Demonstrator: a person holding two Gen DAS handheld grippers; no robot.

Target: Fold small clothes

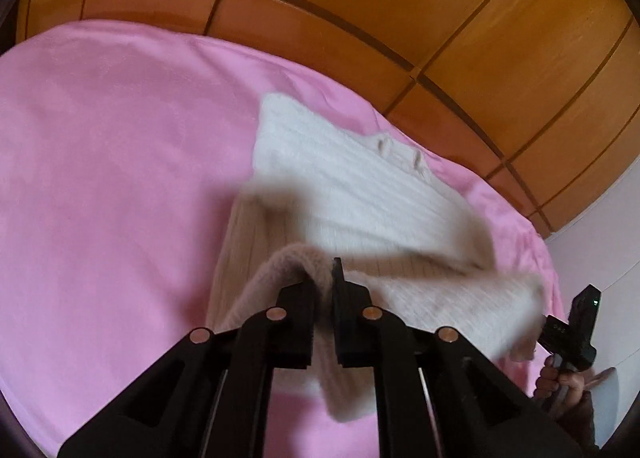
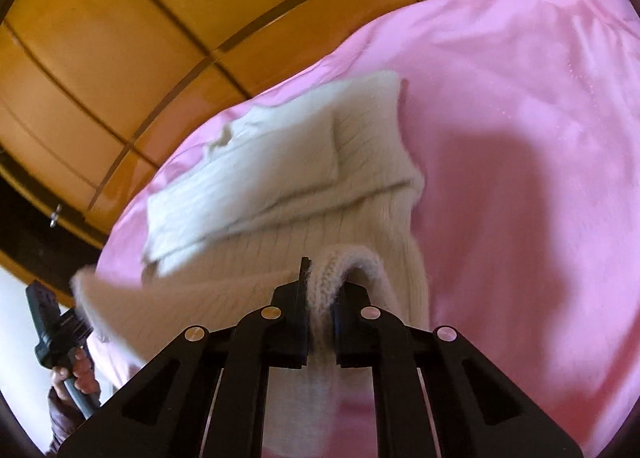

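**Both tongs clamped on the near hem, sweater stretching away toward the wardrobe**

I have the cream knit sweater (image 1: 352,186) lying on the pink bedspread (image 1: 100,146), its long axis running straight away from me toward the wooden wardrobe (image 1: 500,18). The far part, with two small buttons at the neckline, rests flat on the bed; the near edge is lifted off it and hangs from my two grips. One sleeve looks already laid across the body, seen most clearly from the right wrist.

My left tongs (image 1: 333,290) are pressed together on a rolled bit of the ribbed hem, the knit bunching over the left finger. My right tongs (image 2: 320,290) are likewise pinched tight on the hem, a fold of wool squeezed between the pads. In each wrist view I can see the other hand gripping its handle off to the side, so the two grips sit at opposite corners of the same edge, neither nearer the far end than the other.

As I judge it, the coming move is to carry this held edge forward, along the sweater's length, and lay it over the far half. The risk is uneven travel skewing the fold
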